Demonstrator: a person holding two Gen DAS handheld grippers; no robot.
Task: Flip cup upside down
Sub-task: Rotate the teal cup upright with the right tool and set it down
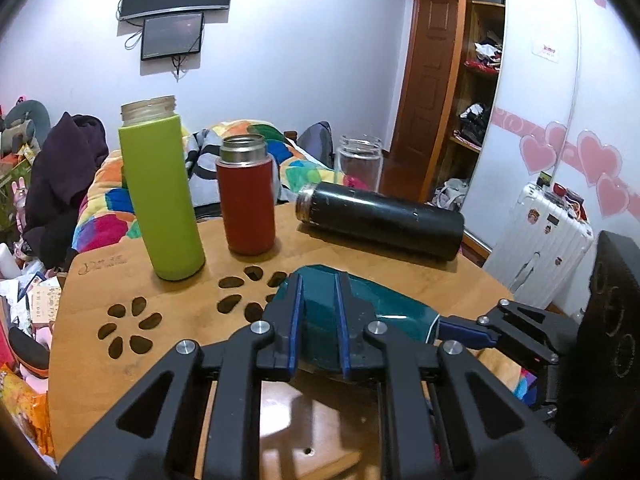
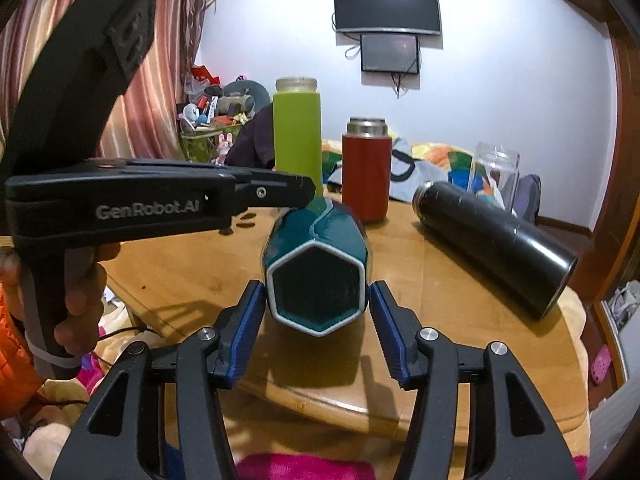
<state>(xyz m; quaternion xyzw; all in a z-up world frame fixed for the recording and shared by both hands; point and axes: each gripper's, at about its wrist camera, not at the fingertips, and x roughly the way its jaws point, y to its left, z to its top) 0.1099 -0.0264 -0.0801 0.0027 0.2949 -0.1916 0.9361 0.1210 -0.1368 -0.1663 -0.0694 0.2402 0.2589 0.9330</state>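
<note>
Teal cup (image 2: 316,264) lying on its side on the wooden counter (image 2: 440,304), six-sided mouth facing the right tongs (image 2: 316,320), which sit spread open with blue pads just beside either flank of the rim, apart from it. Left tongs (image 1: 318,308) closed on the cup across its body, seen from the right wrist as a black finger pressed on the top face. Beyond the cup, a green bottle (image 1: 160,196) and a red bottle (image 1: 248,200) upright, a black bottle (image 1: 380,220) lying down to the right
</note>
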